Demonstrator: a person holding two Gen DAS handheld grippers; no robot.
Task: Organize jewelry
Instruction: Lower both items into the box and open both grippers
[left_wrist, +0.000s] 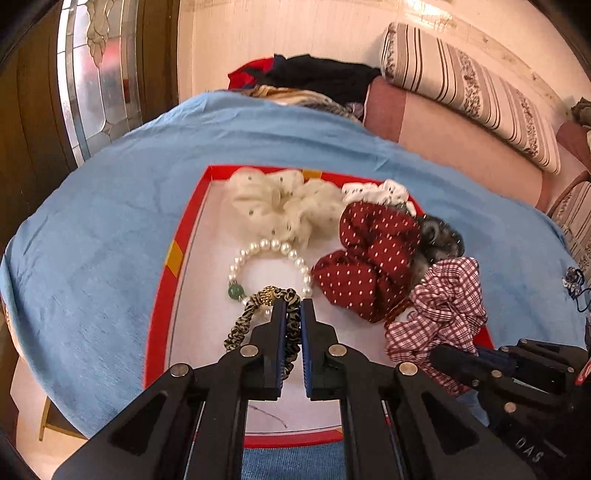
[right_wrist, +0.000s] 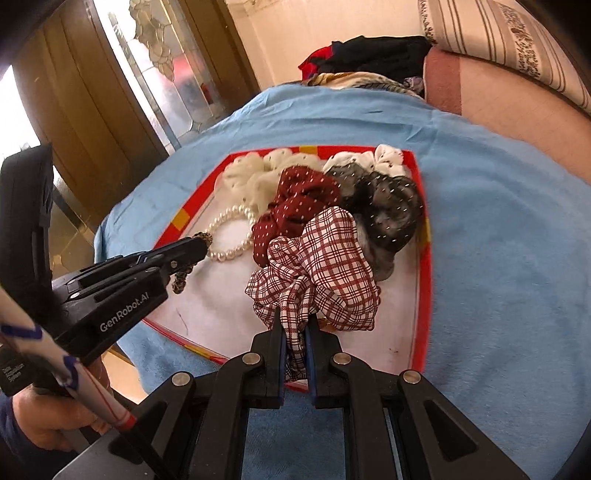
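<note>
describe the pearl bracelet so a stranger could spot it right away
Look in the red-rimmed tray on the blue cloth. The pearl bracelet lies near its left rim, before the cream scrunchie. It is the only ring of white beads, with one green bead.

A lived-in room of a home, likely a bedroom or sitting room. Ahead of the left gripper (left_wrist: 293, 304) lies a surface spread with a blue cloth (left_wrist: 110, 229), and beyond it a heap of folded clothes (left_wrist: 317, 77). Ahead and to its right, a striped, floral-banded cushion (left_wrist: 469, 92) rests on pink upholstery (left_wrist: 454, 140). Ahead and to its left stands a dark wooden door with leaded decorative glass (left_wrist: 96, 74).
</note>
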